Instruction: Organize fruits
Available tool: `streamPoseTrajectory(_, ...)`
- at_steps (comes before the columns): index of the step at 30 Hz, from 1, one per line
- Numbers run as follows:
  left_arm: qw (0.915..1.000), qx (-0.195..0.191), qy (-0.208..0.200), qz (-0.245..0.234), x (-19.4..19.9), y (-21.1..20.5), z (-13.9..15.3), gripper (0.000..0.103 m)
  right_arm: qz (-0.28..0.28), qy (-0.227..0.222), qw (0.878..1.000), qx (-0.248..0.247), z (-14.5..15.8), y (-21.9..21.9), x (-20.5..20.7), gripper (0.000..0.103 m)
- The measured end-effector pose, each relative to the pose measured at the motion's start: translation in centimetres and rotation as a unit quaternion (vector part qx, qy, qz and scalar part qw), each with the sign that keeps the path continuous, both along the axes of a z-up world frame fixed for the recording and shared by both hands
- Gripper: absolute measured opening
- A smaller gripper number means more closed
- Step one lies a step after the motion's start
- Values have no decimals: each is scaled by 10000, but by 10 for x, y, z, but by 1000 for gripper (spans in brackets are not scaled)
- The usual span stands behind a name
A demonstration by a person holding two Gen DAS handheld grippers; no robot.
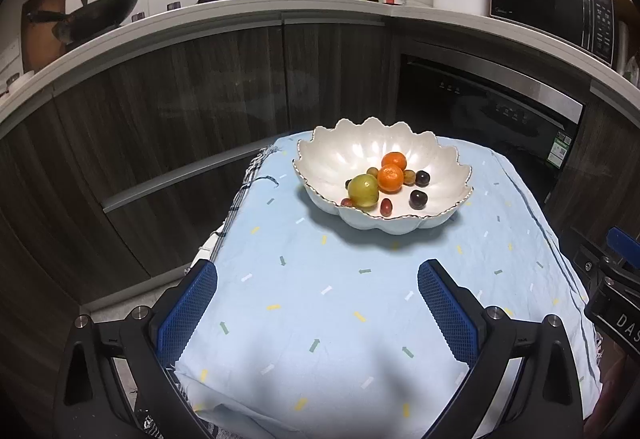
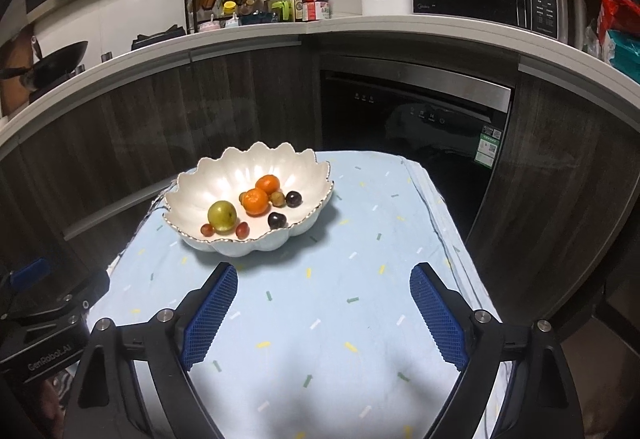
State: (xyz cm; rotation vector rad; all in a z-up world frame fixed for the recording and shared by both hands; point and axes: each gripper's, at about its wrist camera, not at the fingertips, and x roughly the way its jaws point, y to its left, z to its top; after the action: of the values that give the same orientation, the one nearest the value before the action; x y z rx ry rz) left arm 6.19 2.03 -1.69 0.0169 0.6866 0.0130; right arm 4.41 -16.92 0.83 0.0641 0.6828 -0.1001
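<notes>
Both the left gripper (image 1: 318, 275) and right gripper (image 2: 323, 277) gape wide, empty, above the blue tablecloth (image 1: 360, 319); ahead of the jaws, the scalloped fruit bowl (image 1: 340, 155) and dark kitchen cabinets (image 1: 160, 111).

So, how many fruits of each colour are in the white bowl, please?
In the white bowl:
Orange mandarins: 2
Yellow-green large fruit: 1
Dark purple fruits: 2
Small red fruits: 2
Small olive-brown fruits: 2
Total: 9, as far as both views show.

Left hand-held gripper (image 1: 318, 271) jaws spread, right hand-held gripper (image 2: 324, 275) likewise
</notes>
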Motion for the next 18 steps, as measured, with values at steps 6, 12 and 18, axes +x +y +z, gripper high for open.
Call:
streamPoseTrajectory(6,10000,17,-26,-33,-1,-2,1,103,-51,11,10000,33,0,-4,-1,89)
streamPoseTrajectory(12,10000,17,-25,-39,-1,-2,1,102,-59,-13,10000,31,1,-5,-2,89)
streamPoseTrajectory(18,10000,30,-9,-55,-1,-4,1,103,-57,-15,10000,43,1,-6,-2,89)
